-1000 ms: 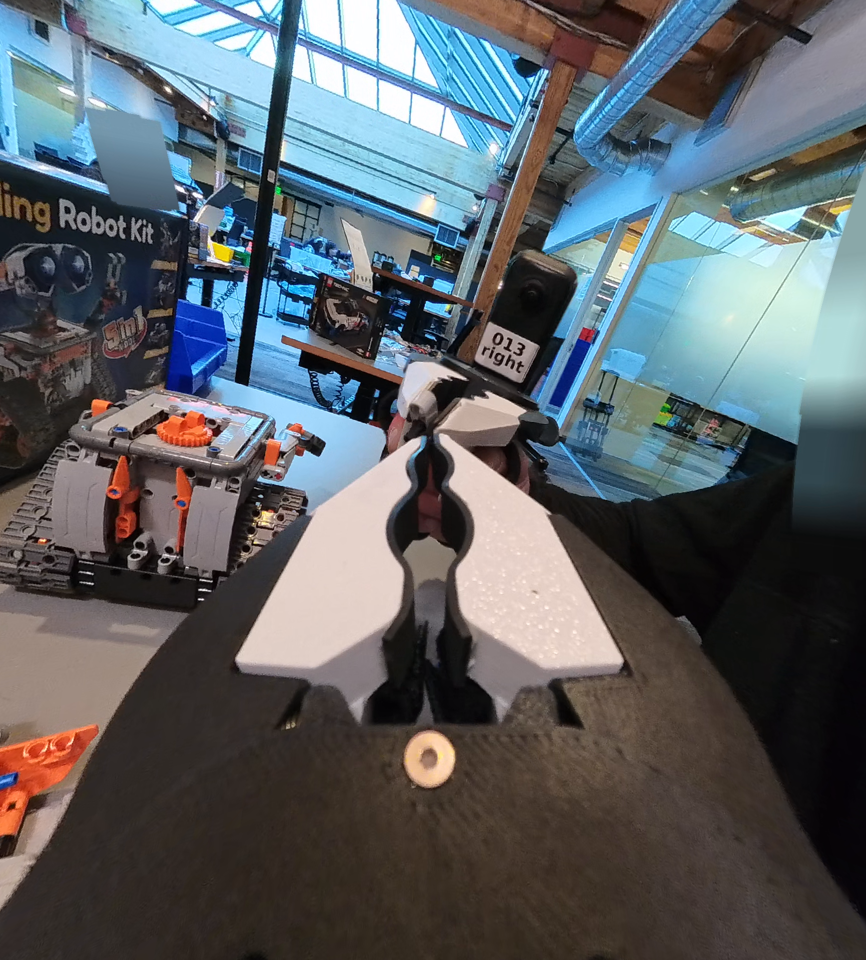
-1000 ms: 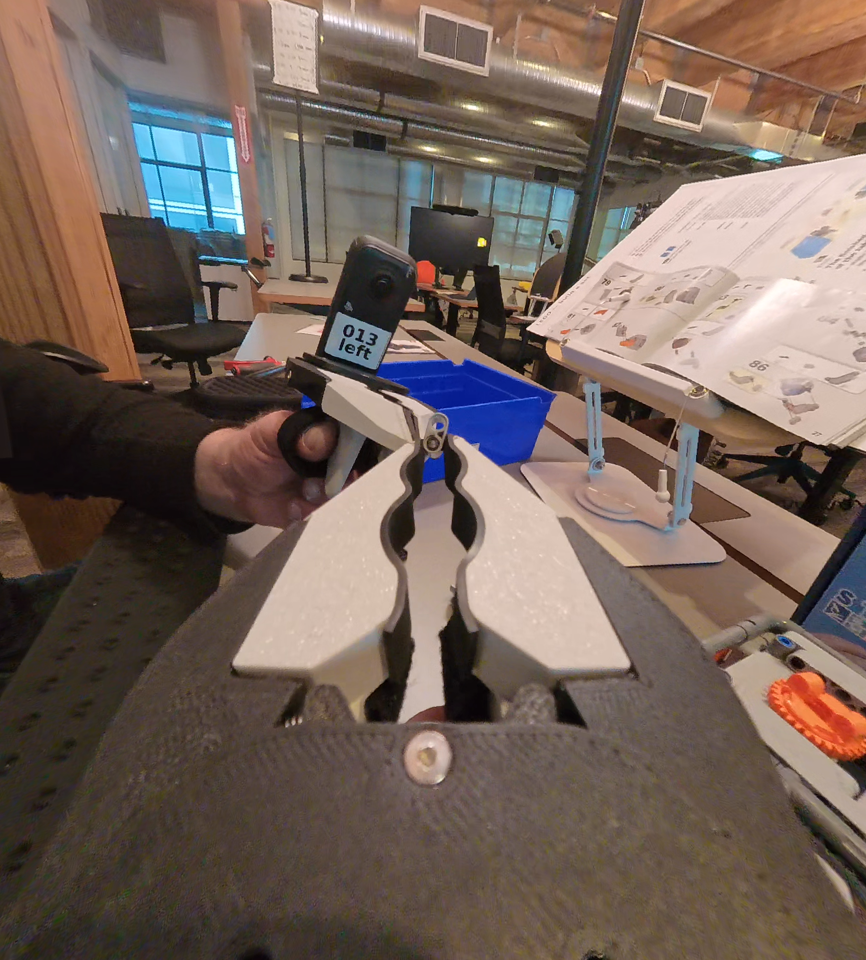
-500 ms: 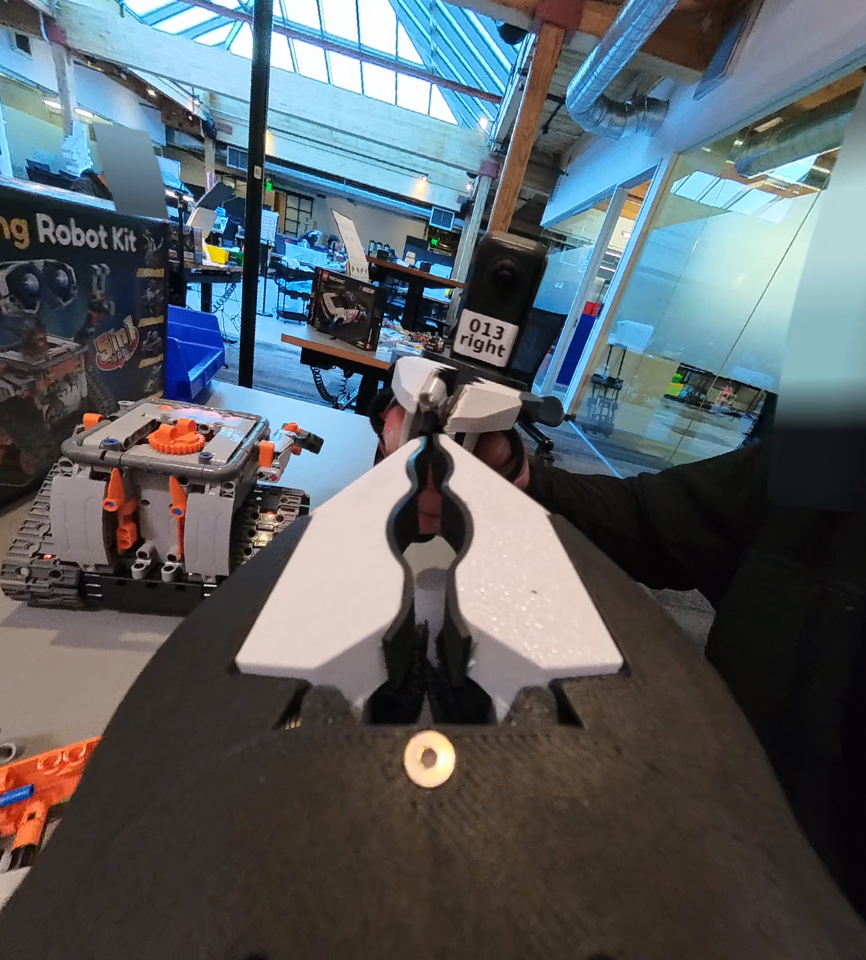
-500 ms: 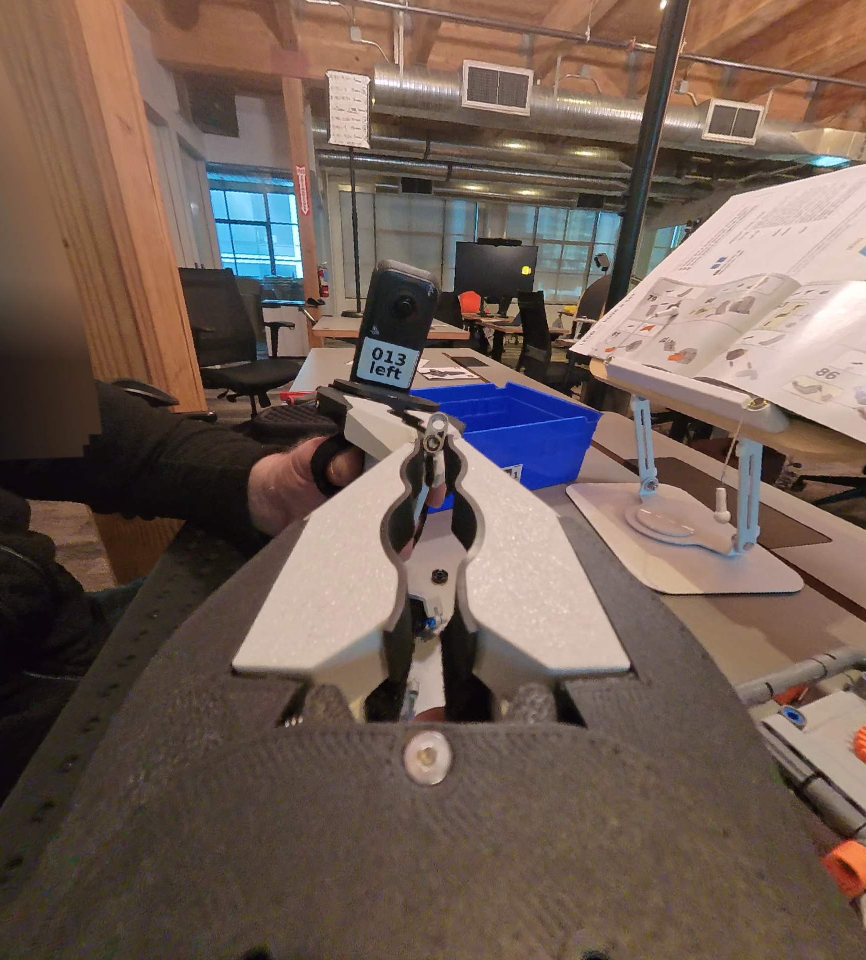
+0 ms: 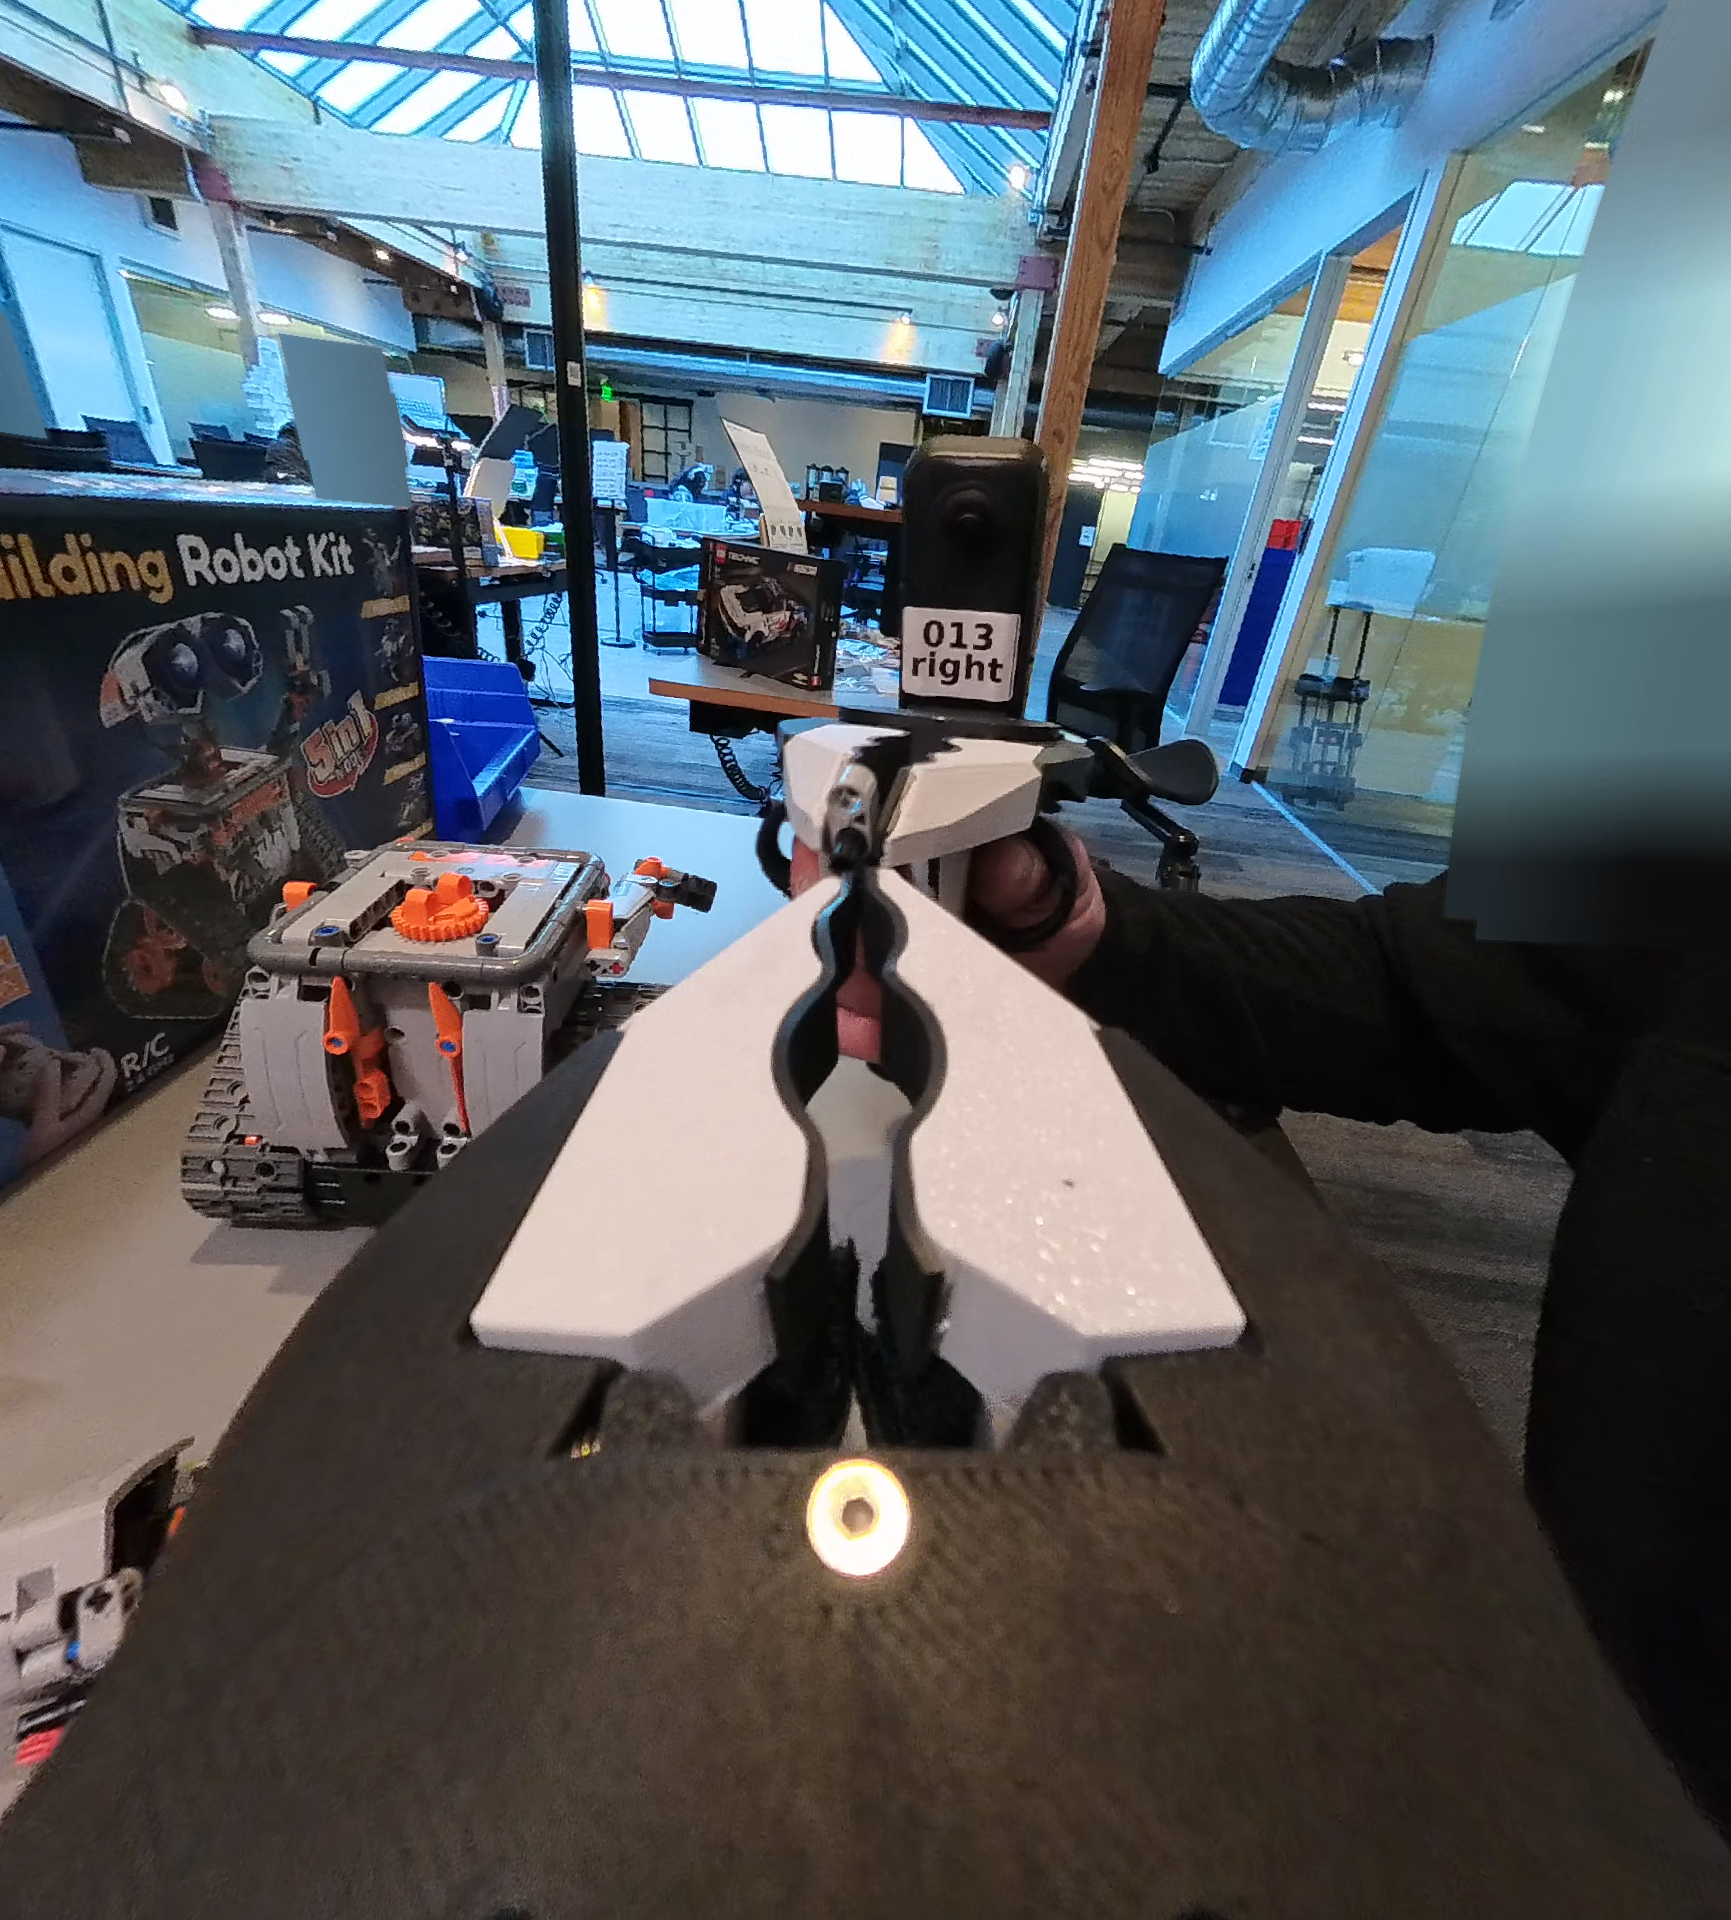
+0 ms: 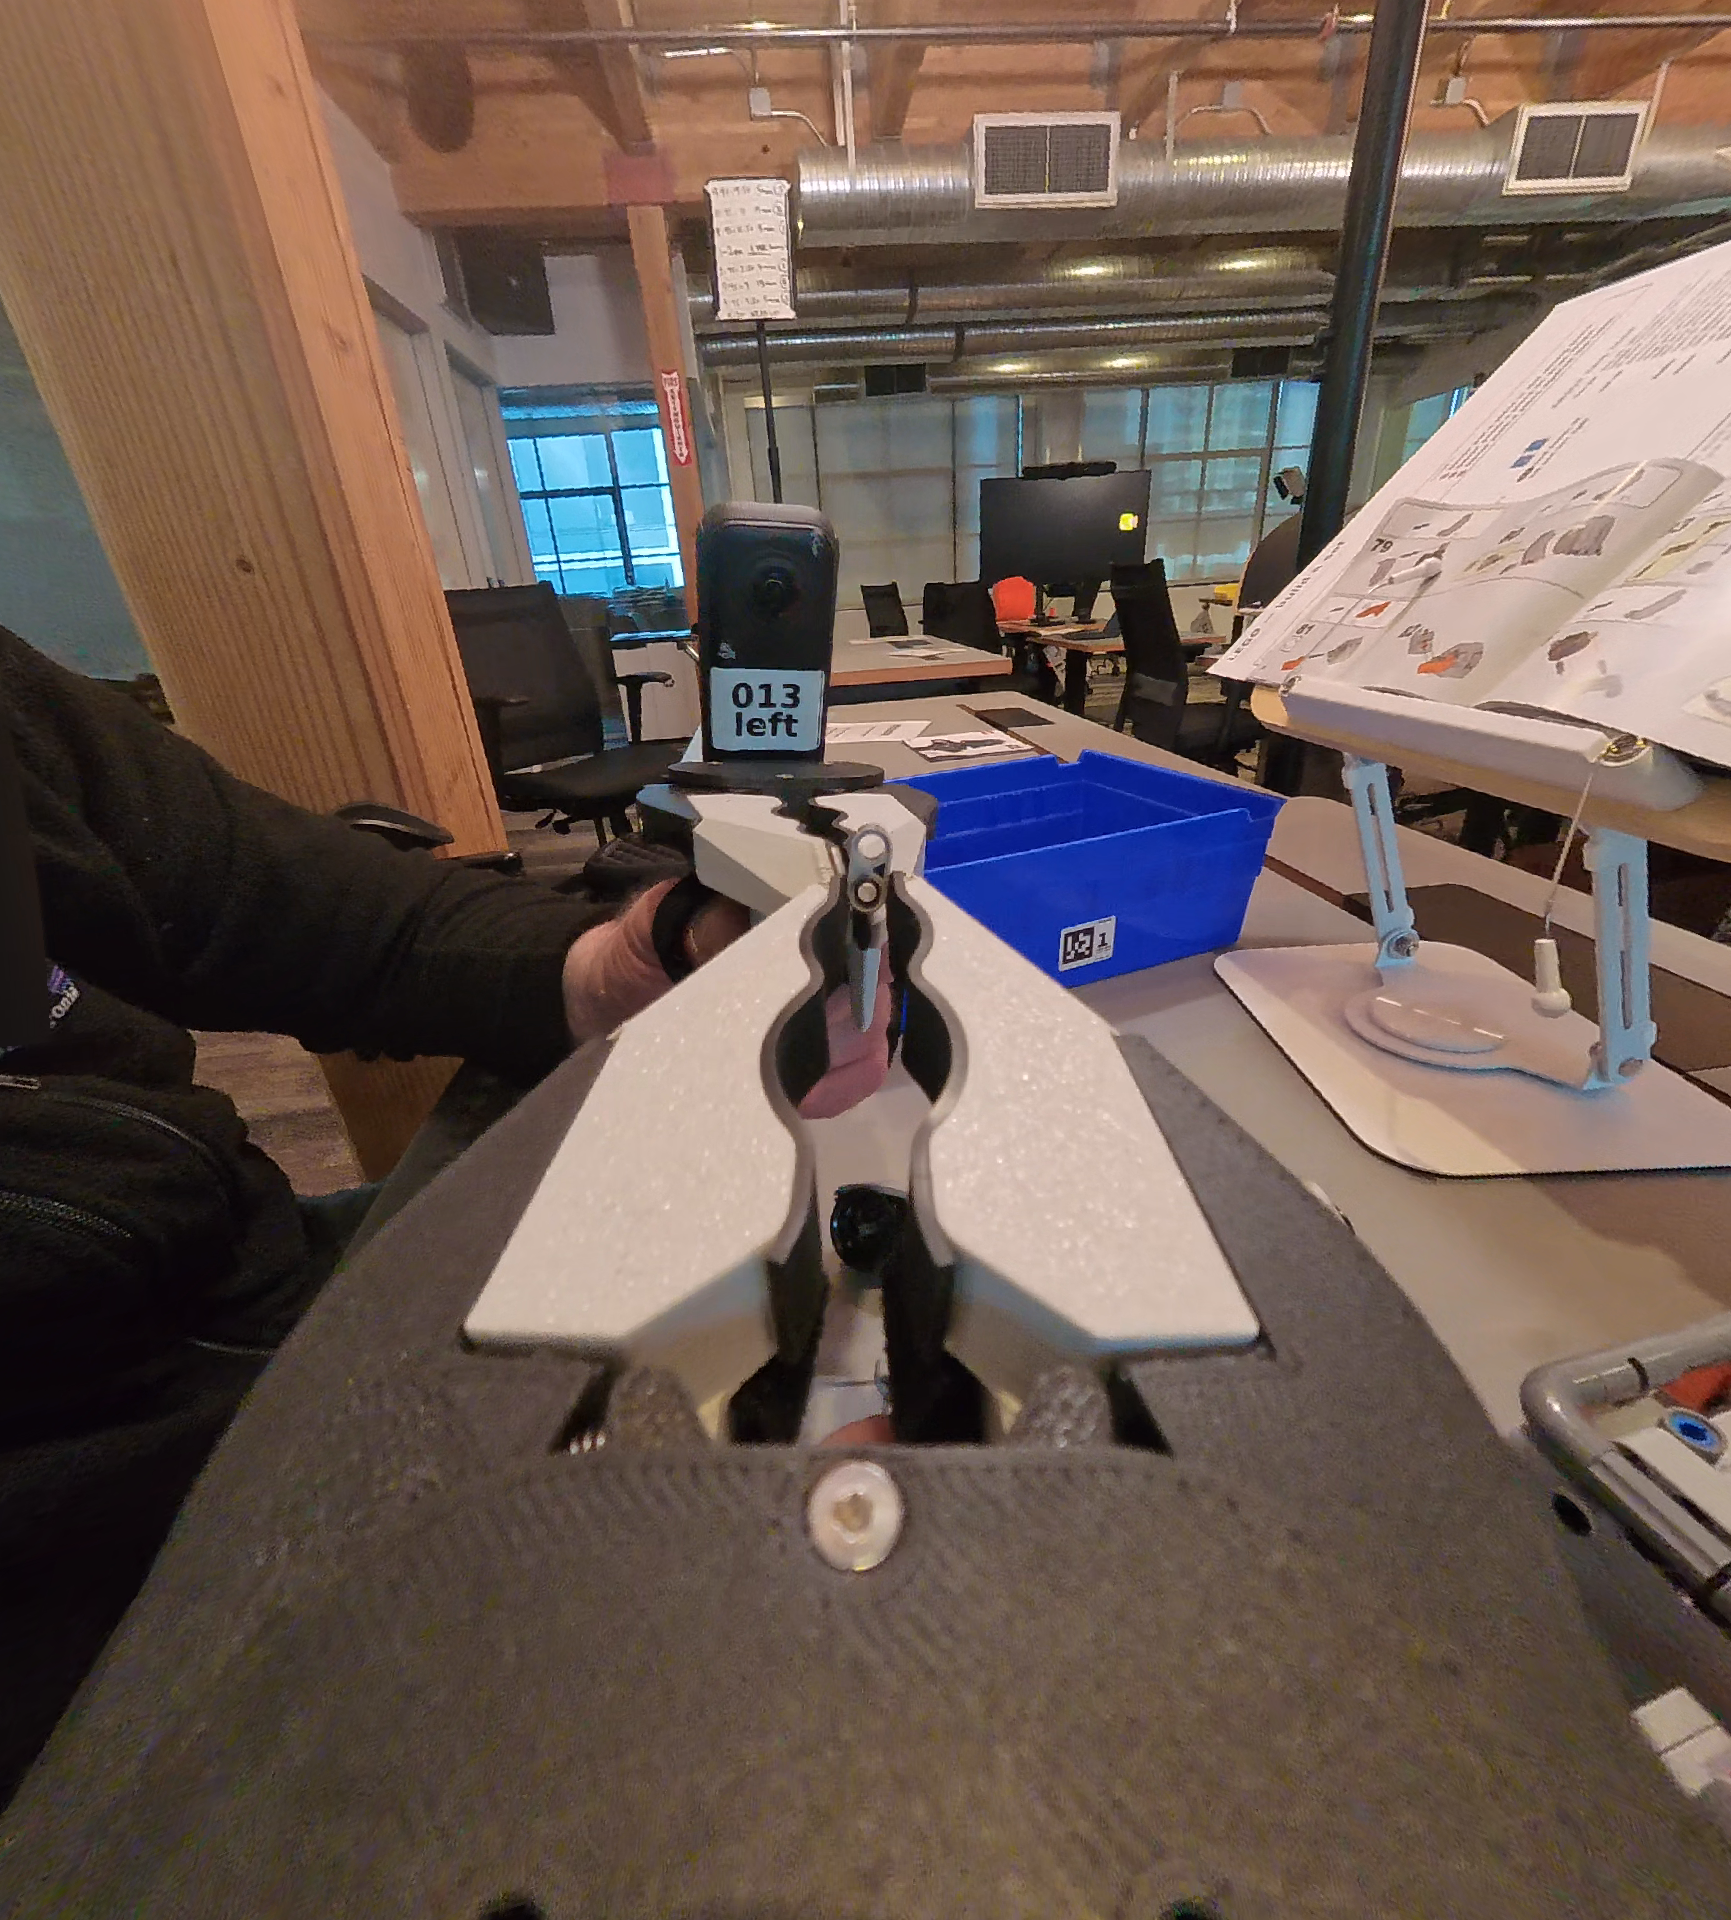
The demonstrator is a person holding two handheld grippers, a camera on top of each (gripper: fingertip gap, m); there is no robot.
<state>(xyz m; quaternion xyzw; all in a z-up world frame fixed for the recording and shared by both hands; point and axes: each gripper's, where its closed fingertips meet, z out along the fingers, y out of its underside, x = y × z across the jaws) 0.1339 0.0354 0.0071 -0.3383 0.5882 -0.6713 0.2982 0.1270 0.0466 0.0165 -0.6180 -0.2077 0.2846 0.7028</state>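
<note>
Your right gripper pinches a small grey piece at 12 o'clock. Your left gripper, fingers pressed together, meets it tip to tip. The tracked model sits at 10 o'clock.

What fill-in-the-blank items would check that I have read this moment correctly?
1. The gear on top of the tracked model is ____.
2. The bin on the table is ____.
3. The stand holding the open booklet is ____.
4. The right gripper is shut on a small ____ piece.

Missing words: orange; blue; white; grey.
</note>
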